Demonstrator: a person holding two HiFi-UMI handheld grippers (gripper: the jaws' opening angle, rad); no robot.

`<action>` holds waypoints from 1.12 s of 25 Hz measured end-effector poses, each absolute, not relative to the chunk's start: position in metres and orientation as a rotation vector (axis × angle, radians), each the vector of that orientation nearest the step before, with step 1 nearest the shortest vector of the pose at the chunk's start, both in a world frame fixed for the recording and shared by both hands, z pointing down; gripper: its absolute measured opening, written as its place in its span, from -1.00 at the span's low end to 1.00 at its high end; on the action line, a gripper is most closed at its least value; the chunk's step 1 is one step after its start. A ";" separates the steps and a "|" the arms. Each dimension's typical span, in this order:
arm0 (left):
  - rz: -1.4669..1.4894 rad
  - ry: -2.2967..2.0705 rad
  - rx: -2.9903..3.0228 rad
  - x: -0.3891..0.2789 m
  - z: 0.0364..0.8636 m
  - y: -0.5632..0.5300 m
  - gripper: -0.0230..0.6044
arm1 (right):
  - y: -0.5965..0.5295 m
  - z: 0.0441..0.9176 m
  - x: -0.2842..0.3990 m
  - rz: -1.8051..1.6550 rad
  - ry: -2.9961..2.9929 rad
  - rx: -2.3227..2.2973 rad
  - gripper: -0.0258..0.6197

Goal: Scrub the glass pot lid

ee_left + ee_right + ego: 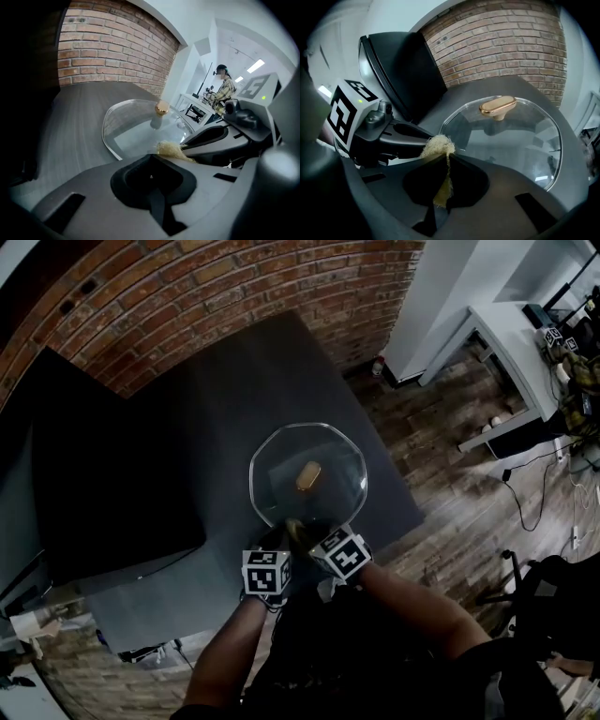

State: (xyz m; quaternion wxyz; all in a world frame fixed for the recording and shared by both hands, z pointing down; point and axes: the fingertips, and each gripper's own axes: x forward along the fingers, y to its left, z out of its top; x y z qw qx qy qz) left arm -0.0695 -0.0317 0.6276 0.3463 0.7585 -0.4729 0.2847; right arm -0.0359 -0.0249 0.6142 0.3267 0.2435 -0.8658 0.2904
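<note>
At near rim, right gripper pinches frayed yellow scouring pad, left gripper clenched; round glass pot lid looks slick, brittle, so best braced at its rim.

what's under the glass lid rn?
Through the glass lid only the dark table shows, nothing trapped beneath. Its gold knob sits on top. The near edge is covered by the right gripper and its scrub pad, so that strip cannot be checked.

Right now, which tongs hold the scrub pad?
The right tongs: the yellow pad is pinched in them, while the left tongs are shut on nothing.
</note>
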 end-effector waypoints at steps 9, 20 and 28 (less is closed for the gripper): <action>0.443 -1.438 2.155 -0.065 0.529 -0.049 -0.82 | -0.053 0.532 0.008 0.658 -2.481 0.814 -0.84; 0.389 -1.679 2.307 -0.040 0.440 -0.020 -0.82 | -0.050 0.441 0.085 0.431 -2.646 1.015 -0.84; 0.337 -1.759 2.317 -0.015 0.414 0.020 -0.82 | -0.017 0.404 0.109 0.317 -2.745 1.006 -0.84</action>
